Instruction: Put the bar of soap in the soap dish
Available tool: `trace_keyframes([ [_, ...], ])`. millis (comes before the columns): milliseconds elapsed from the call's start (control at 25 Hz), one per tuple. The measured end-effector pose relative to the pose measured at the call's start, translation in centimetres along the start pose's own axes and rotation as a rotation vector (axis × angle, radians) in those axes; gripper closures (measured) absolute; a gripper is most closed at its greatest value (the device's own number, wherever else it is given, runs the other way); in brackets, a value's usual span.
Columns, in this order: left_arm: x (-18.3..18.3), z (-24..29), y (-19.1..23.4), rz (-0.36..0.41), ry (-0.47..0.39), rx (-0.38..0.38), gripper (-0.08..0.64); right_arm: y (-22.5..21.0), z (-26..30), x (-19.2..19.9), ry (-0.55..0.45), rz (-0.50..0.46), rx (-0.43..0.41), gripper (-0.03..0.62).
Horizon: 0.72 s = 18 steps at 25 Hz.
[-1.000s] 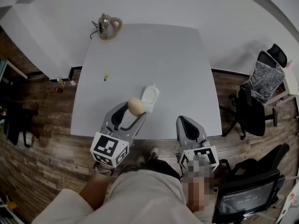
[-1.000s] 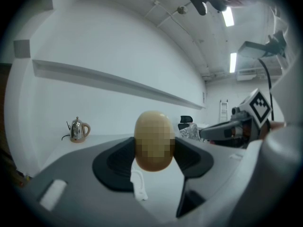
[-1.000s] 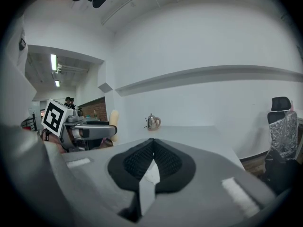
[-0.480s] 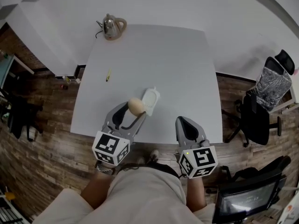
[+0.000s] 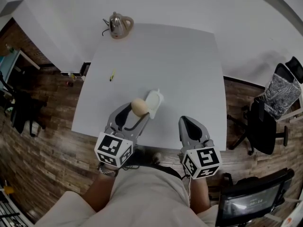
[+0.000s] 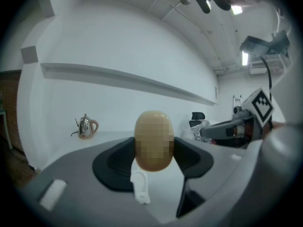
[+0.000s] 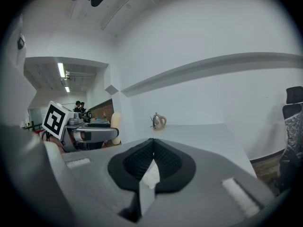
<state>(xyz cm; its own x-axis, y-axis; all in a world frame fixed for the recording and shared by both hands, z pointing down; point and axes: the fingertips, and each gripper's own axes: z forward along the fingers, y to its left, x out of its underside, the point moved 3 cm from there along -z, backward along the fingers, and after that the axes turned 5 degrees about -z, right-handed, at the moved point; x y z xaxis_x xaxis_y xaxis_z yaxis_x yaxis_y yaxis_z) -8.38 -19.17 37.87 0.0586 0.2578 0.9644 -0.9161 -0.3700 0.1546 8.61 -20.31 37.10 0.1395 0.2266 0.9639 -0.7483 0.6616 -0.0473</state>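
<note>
- The person's lap (image 5: 147, 193) fills the bottom of the head view, with a forearm running to each gripper.
- The right gripper (image 5: 188, 122) sits over the near edge of the white table (image 5: 189, 79). Its jaws are pressed together with nothing between them, and the black pads (image 7: 152, 157) meet in one line.
- The left gripper (image 5: 137, 112) reaches a little further in over the table, angled towards the right. It is clamped on the bar of soap (image 5: 138, 107).
- The soap is a tan oval gripped at its two sides by the black pads. In the left gripper view its long axis stands up and down, at right angles to the line between the pads. Its rounded upper end rises above the jaws (image 6: 154, 141).
- The soap dish (image 5: 154, 101) is white and lies on the table just beyond the soap, to its right. Its long axis runs away from the person, leaning slightly right. In the left gripper view it shows low between the jaws, under the soap (image 6: 140, 186). The soap is in the jaws, not in the dish.
- Further off to the left, a small yellow-green stick (image 5: 112, 74) lies on the table, well apart from the dish.
- At the far left corner stands a metal kettle (image 5: 119, 25).
- Black office chairs (image 5: 272, 112) stand on the wooden floor to the right of the table.
</note>
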Motion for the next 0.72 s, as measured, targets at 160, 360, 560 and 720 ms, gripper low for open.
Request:
trace_keyframes([
  [160, 0.2, 0.6, 0.6, -0.007, 0.007, -0.006, 0.293, -0.2, 0.8, 0.1, 0.005, 0.002, -0.006, 0.591],
  [360, 0.4, 1.9, 1.4, 0.001, 0.026, 0.014, 0.293, -1.1, 1.7, 0.3, 0.013, 0.015, 0.019, 0.591],
  [560, 0.6, 3.3, 2.1, -0.005, 0.049, 0.026, 0.293, -1.4, 3.2, 0.6, 0.038, 0.016, 0.015, 0.591],
  [720, 1.1, 4.1, 2.9, -0.014, 0.075, 0.030, 0.293, -1.4, 4.4, 1.1, 0.065, 0.021, 0.002, 0.591],
])
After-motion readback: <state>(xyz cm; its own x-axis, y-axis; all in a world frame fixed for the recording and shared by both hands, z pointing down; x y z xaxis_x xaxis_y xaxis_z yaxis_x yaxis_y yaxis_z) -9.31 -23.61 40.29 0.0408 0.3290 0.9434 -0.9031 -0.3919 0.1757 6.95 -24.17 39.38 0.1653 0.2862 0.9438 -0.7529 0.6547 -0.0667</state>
